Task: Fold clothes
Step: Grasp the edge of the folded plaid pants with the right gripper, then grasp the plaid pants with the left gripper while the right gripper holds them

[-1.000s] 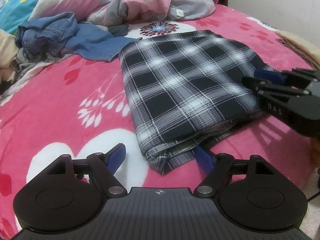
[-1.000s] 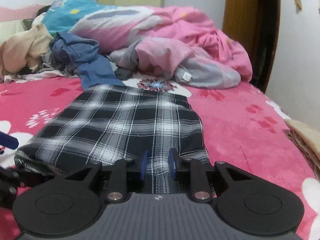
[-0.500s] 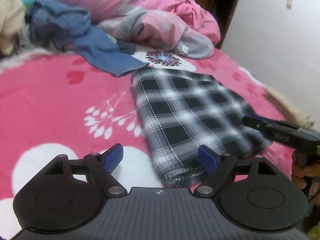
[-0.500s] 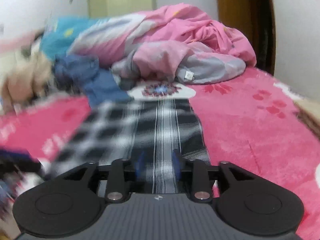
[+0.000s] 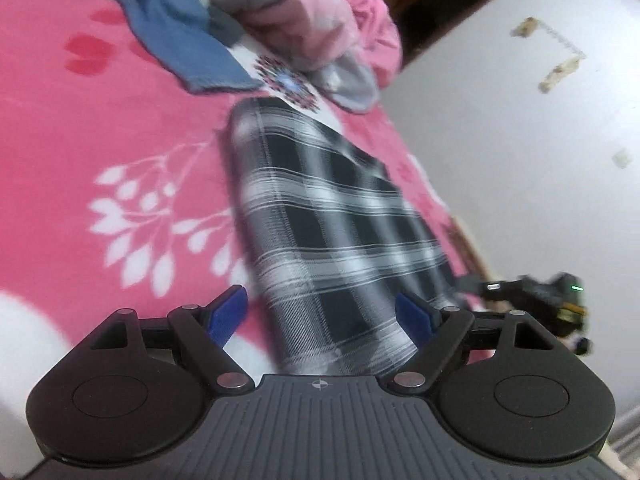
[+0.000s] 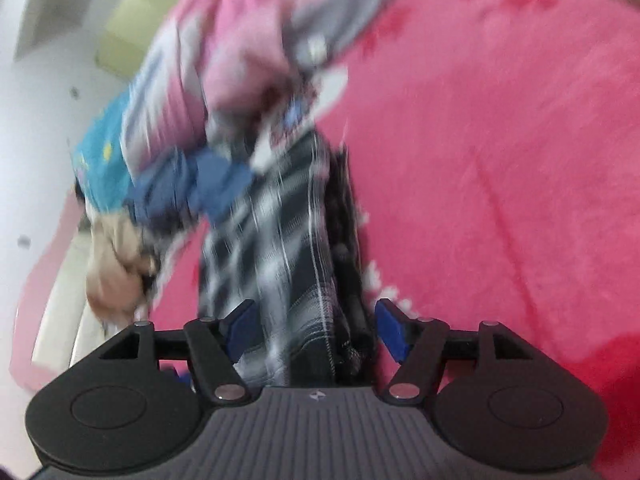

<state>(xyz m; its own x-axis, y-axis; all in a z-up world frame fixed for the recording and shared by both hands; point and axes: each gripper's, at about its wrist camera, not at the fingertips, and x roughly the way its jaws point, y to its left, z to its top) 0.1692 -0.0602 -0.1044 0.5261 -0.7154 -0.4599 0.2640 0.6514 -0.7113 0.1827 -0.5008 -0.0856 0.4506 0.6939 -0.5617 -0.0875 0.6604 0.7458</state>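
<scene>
1. Nearest, the left tongs [image 5: 322,314] stand spread wide, their blue pads either side of the near end of the plaid garment [image 5: 332,236] and pinching nothing
2. The right tongs [image 6: 314,330] are opening, with the plaid garment's edge [image 6: 304,280] between the pads, which look clear of it
3. The garment lies folded into a long strip on the pink bed [image 5: 100,128]; I'd say each pair should bite one near corner and carry it evenly to the far end
4. Beyond lie a blue denim piece [image 5: 188,48] and a rumpled pink quilt [image 5: 304,20]
5. I see no container here
</scene>
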